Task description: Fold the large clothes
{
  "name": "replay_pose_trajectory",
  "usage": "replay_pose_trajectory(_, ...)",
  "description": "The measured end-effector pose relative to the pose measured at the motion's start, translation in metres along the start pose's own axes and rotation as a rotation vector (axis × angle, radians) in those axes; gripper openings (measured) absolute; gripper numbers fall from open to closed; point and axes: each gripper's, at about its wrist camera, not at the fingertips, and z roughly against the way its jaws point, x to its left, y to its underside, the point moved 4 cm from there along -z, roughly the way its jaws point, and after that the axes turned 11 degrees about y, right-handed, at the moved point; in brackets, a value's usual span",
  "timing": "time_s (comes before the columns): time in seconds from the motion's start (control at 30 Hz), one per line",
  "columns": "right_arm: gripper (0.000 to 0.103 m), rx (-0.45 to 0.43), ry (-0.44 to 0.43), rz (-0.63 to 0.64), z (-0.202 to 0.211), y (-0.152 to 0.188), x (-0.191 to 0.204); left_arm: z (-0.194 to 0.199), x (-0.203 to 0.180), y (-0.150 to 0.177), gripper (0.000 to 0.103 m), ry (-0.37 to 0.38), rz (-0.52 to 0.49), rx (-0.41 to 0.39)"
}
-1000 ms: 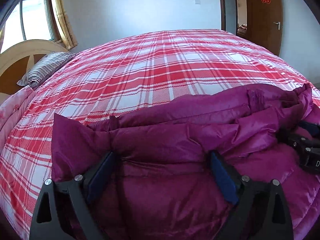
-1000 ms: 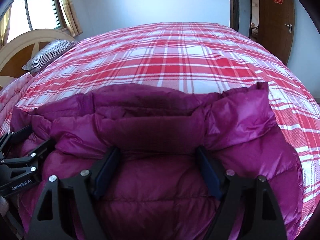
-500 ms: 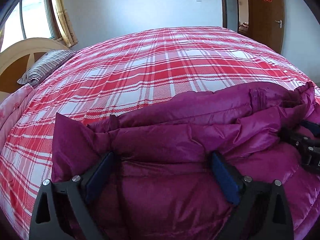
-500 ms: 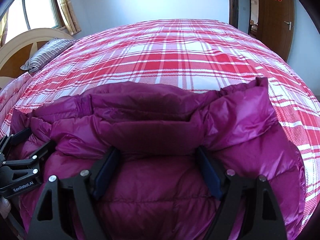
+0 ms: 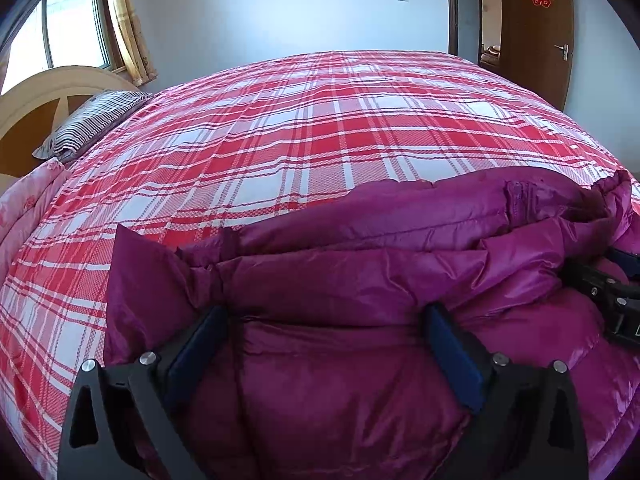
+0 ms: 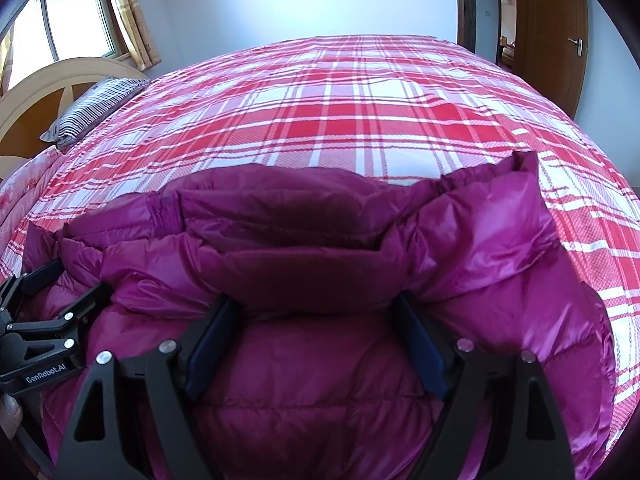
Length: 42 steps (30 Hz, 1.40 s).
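The magenta down jacket (image 6: pixel 320 380) lay bunched at the near edge of the bed, on the red-and-white plaid bedspread (image 5: pixel 304 140), with most of the bed bare beyond it. Both grippers sat low on it, side by side.

The right gripper (image 6: pixel 316 336) had its jaws wide and opening a touch more, with a fat roll of the folded-over top layer bulging up between the blue pads (image 6: pixel 208 344); whether the pads pressed on it could not be told. The left gripper (image 5: pixel 324 348) stood just as wide, straddling its own puffy section, and here too the fabric swelled between the fingers, a squeeze or a mere rest impossible to call.

Handling, by the look of it: light and very soft, all loft and no stiffness, so it would sag and spring back rather than hold a crease. The glossy shell (image 6: pixel 500 248) looked slippery, and a shallow pinch on one quilted panel would likely slide off.

The better hold, I'd say, was the doubled edge where the layers stacked, near the ribbed seam (image 6: pixel 168 216) on the left and the raised corner (image 6: pixel 524 168) on the right. Gathering several layers deep between the pads should grip; pressing the air out afterward would probably be needed to keep any fold flat.

A striped pillow (image 5: pixel 92 124) lay well apart at the headboard.
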Motion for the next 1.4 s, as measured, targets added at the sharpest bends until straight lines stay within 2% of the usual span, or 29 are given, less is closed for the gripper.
replay_pose_trajectory(0.6, 0.086, 0.002, 0.005, 0.004, -0.002, 0.0, 0.001, -0.002, 0.001, 0.0, 0.101, 0.003, 0.002, 0.005)
replay_pose_trajectory(0.73, 0.085, -0.003, 0.013, 0.01, 0.0, 0.0, 0.002, 0.003, -0.002, -0.002, 0.101, -0.016, -0.017, -0.01)
replay_pose_trajectory(0.77, 0.08, -0.007, 0.02, 0.017, 0.002, -0.001, 0.002, 0.007, -0.004, -0.003, 0.101, -0.018, -0.03, -0.015)
replay_pose_trajectory(0.83, 0.06, -0.032, 0.024, 0.05, 0.011, -0.001, 0.005, 0.021, -0.007, -0.009, 0.101, 0.013, -0.033, -0.054)
replay_pose_trajectory(0.87, 0.042, -0.047, 0.017, 0.056, 0.017, -0.003, 0.006, 0.029, -0.007, -0.013, 0.101, 0.034, -0.023, -0.082)
replay_pose_trajectory(0.9, 0.031, -0.053, -0.005, 0.047, 0.022, -0.005, 0.004, 0.036, -0.008, -0.018, 0.101, 0.051, -0.014, -0.101)
replay_pose_trajectory(0.97, 0.018, -0.08, -0.036, 0.022, 0.033, -0.014, 0.002, 0.041, -0.011, -0.028, 0.101, 0.059, -0.022, -0.119)
replay_pose_trajectory(1.07, 0.014, -0.133, -0.061, 0.005, 0.052, -0.031, 0.005, 0.039, -0.011, -0.041, 0.101, 0.021, -0.053, -0.128)
replay_pose_trajectory(1.17, 0.014, -0.139, -0.034, 0.007, 0.048, -0.043, 0.01, 0.023, 0.002, -0.044, 0.101, -0.077, -0.064, -0.121)
replay_pose_trajectory(1.2, 0.018, -0.127, -0.014, 0.011, 0.041, -0.044, 0.01, 0.015, 0.008, -0.044, 0.101, -0.092, -0.052, -0.105)
replay_pose_trajectory(1.23, 0.024, -0.119, 0.036, 0.017, 0.029, -0.045, 0.009, 0.003, 0.017, -0.042, 0.101, -0.084, -0.023, -0.074)
replay_pose_trajectory(1.3, 0.062, -0.113, 0.102, 0.031, 0.009, -0.042, 0.007, -0.011, 0.03, -0.041, 0.101, -0.026, 0.057, -0.046)
replay_pose_trajectory(1.37, 0.065, -0.032, 0.077, 0.006, -0.018, -0.035, 0.001, -0.018, 0.037, -0.041, 0.102, 0.0, 0.106, -0.033)
replay_pose_trajectory(1.4, 0.063, -0.028, 0.07, -0.01, -0.02, -0.036, -0.001, -0.023, 0.038, -0.04, 0.102, 0.009, 0.118, -0.018)
